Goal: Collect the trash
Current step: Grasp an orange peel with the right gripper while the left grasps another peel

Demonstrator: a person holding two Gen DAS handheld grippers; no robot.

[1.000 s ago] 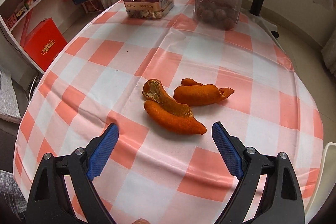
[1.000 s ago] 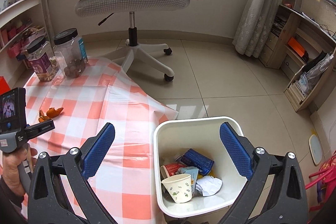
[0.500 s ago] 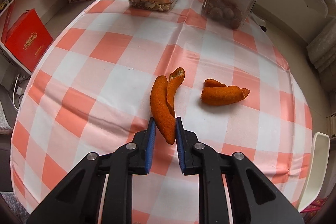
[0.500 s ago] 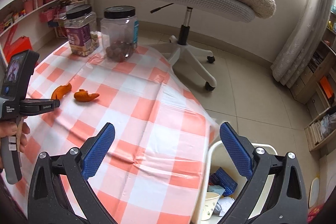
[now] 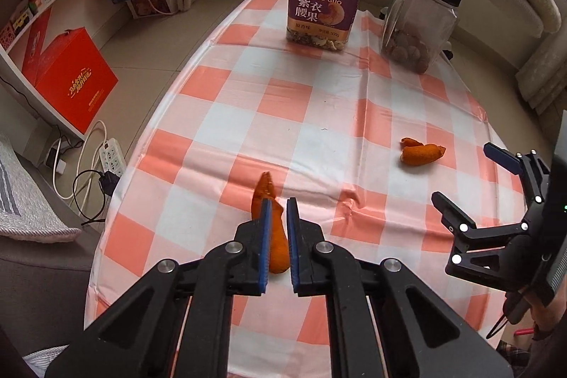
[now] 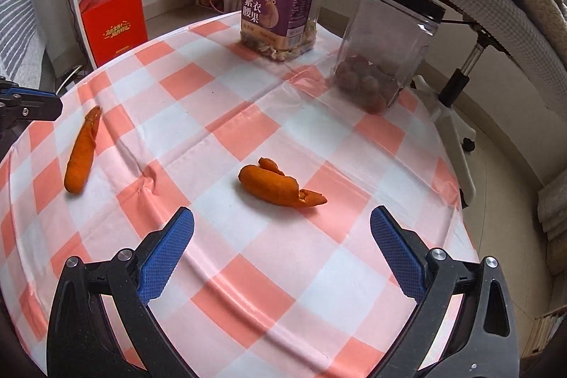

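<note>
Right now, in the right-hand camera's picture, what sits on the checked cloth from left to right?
Long orange peel strip → curled orange peel piece → purple-labelled nut jar → clear black-lidded jar of brown balls.

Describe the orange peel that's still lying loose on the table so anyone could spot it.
On the checked tablecloth, nearer than the two black-lidded jars, a stubby curled orange peel lies before the open right gripper. The other peel is long, straight, and left of it.

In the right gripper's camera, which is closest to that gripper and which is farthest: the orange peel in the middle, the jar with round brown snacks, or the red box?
1. Orange peel: mid-table, just ahead of the open right gripper.
2. Clear jar of round brown snacks: at the table's far right edge.
3. Red box: off the table, by the shelf at far left.
</note>
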